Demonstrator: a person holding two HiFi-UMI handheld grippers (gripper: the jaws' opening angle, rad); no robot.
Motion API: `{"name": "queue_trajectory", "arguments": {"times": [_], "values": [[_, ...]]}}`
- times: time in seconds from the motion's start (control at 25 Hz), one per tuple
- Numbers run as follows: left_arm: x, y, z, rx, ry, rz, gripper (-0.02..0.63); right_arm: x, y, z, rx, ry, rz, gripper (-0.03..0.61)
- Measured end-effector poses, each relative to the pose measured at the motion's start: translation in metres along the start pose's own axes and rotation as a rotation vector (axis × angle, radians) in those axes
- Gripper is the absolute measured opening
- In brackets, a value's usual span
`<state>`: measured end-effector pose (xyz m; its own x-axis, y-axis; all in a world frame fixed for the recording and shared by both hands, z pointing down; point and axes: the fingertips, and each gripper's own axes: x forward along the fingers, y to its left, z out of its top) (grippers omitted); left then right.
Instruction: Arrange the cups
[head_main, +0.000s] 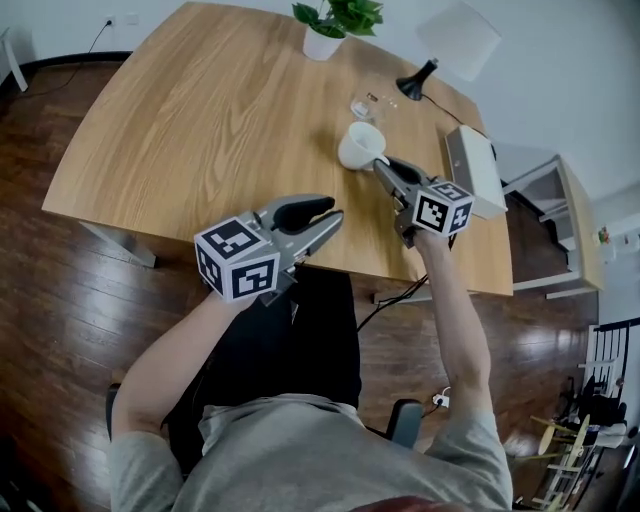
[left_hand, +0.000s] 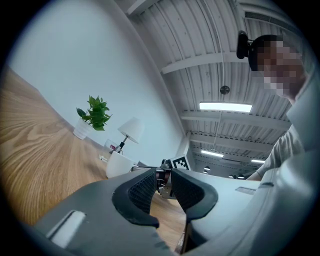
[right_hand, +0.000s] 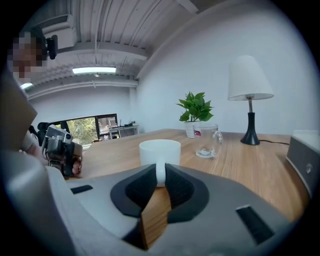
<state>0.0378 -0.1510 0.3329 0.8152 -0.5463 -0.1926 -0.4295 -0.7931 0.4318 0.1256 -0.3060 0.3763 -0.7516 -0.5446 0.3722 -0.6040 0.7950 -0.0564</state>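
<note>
White cup (head_main: 358, 145), handle clamped inside the right gripper (head_main: 384, 164).

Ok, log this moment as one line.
right gripper: shut on white cup handle | left gripper: open, empty | glass mug: standing apart

Label on glass cup (right_hand: 207, 141) seems illegibly small.

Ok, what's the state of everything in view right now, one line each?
White cup: upright, gripped by its handle.
Right tongs: shut on that handle.
Left tongs: open, nothing between them.
Glass mug: upright on the table, looks empty, untouched.
Lamp: standing, apparently unlit.
Potted plant: upright.
</note>
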Motion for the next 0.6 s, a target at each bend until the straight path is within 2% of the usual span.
{"name": "queue_trajectory", "arguments": {"times": [0.2, 0.28, 0.52, 0.6], "values": [[0.0015, -0.0002, 0.001, 0.003, 0.0, 0.001, 0.089, -0.0075, 0.0046, -0.0112, -0.159, 0.052, -0.055, 0.091], [0.0016, -0.0006, 0.0005, 0.004, 0.0, 0.0, 0.089, -0.0096, 0.0033, -0.0109, -0.198, 0.069, -0.066, 0.141], [0.0007, -0.0004, 0.0002, 0.005, 0.001, -0.001, 0.089, -0.0018, -0.0003, -0.0068, -0.294, 0.114, -0.085, 0.133], [0.0004, -0.0007, -0.0006, 0.005, 0.0, -0.001, 0.089, 0.0003, 0.0009, -0.0081, -0.311, 0.13, -0.074, 0.088]]}}
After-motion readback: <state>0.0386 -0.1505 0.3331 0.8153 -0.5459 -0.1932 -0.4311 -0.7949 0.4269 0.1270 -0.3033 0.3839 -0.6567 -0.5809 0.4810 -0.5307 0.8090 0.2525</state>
